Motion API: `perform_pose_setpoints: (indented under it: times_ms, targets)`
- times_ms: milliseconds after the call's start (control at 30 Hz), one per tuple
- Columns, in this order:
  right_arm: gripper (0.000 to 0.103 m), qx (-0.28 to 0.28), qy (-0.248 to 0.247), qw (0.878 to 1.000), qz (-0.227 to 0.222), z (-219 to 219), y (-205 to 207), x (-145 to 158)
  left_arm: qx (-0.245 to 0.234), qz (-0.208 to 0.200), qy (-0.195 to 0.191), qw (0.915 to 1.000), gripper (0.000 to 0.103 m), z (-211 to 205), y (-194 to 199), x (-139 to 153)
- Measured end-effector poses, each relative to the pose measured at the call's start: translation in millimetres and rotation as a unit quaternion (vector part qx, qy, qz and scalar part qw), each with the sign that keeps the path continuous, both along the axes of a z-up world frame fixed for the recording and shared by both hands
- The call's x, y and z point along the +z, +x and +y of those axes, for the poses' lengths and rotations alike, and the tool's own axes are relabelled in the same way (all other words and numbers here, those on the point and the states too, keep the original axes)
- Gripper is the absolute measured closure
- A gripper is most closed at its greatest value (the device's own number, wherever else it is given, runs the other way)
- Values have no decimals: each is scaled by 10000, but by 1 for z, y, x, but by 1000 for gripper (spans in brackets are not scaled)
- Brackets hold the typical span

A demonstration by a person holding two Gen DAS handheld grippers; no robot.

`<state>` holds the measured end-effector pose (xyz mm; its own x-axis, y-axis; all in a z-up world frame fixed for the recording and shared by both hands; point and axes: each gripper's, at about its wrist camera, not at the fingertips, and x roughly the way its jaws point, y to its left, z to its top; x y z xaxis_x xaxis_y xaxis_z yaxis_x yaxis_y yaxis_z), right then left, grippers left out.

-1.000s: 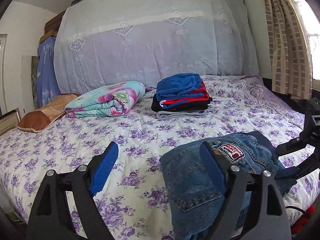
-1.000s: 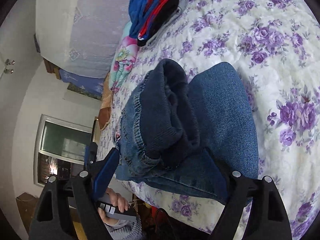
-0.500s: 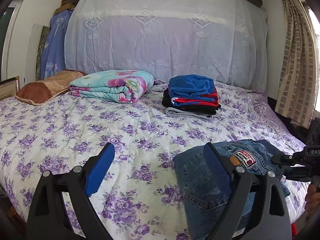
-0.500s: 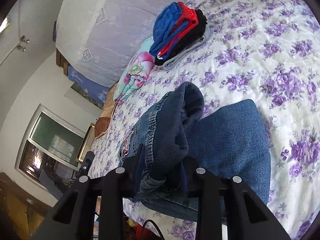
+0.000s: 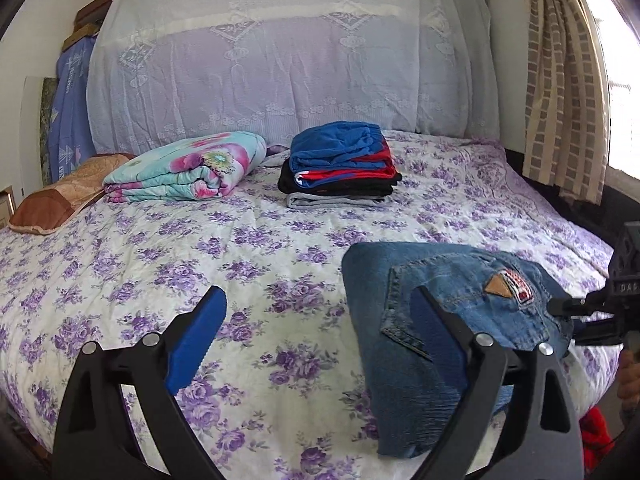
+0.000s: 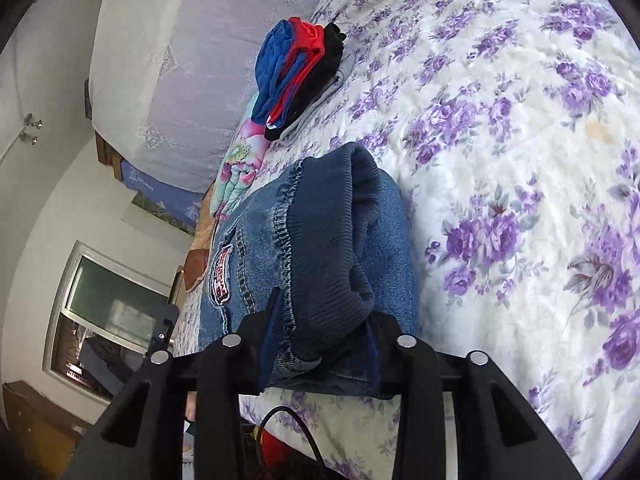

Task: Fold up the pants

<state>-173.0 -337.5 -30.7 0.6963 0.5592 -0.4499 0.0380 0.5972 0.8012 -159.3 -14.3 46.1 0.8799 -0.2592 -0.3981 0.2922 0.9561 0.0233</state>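
Folded blue jeans (image 5: 440, 312) with a red patch lie near the front right edge of the flowered bed (image 5: 260, 264). My left gripper (image 5: 320, 328) is open and empty, held above the bed to the jeans' left; its right finger overlaps the jeans in view. My right gripper (image 6: 320, 340) is shut on the dark ribbed waistband end of the jeans (image 6: 320, 248). It shows at the right edge of the left wrist view (image 5: 592, 312), at the jeans' right side.
A stack of folded clothes (image 5: 340, 168), blue on top, sits at the back of the bed beside a folded floral blanket (image 5: 188, 168) and a brown pillow (image 5: 60, 200). A curtain (image 5: 560, 80) hangs at the right. A window (image 6: 108, 320) is at the left.
My right gripper has closed on the jeans' waistband end, from open a second ago. The left gripper has lifted and pulled back a little, staying open.
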Motion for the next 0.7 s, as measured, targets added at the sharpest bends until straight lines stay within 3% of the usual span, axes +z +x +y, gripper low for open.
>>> perform_pose_setpoints:
  times_ms: [67, 167, 233, 333, 433, 500, 567, 600, 667, 700]
  targets:
    - [55, -136, 48, 9999, 14, -7, -6, 12, -109, -36, 349, 9993, 11, -15, -4, -6]
    - [55, -452, -687, 9950, -560, -5, -22, 51, -69, -222, 908, 9956, 10, -34, -10, -16]
    - [55, -366, -1200, 9879, -908, 9, -25, 76, -26, -350, 954, 9948, 10, -38, -14, -15]
    - [57, 42, -1677, 9783, -1212, 43, -11, 99, -147, -435, 706, 9964, 10, -36, -21, -6]
    - [57, 280, -2447, 9575, -1503, 84, 5, 110, -172, -379, 729, 9965, 7, -36, -20, -4]
    - [57, 343, -3233, 9348, -1426, 108, 24, 101, -235, -113, 934, 9953, 4, -42, -9, -18]
    - [59, 500, -3655, 9256, -844, 117, 47, 62, -281, 242, 893, 9953, 4, -42, 6, -39]
    - [59, 607, -3745, 9224, -730, 118, 55, 39, -320, 475, 730, 9957, 4, -39, 15, -49]
    - [60, 533, -4228, 8973, -1150, 127, 42, 27, -471, 837, 132, 9953, 4, -26, 27, -58]
    - [59, 461, -4172, 9012, -1080, 127, 40, 29, -554, 1042, -91, 9930, 4, -20, 32, -58]
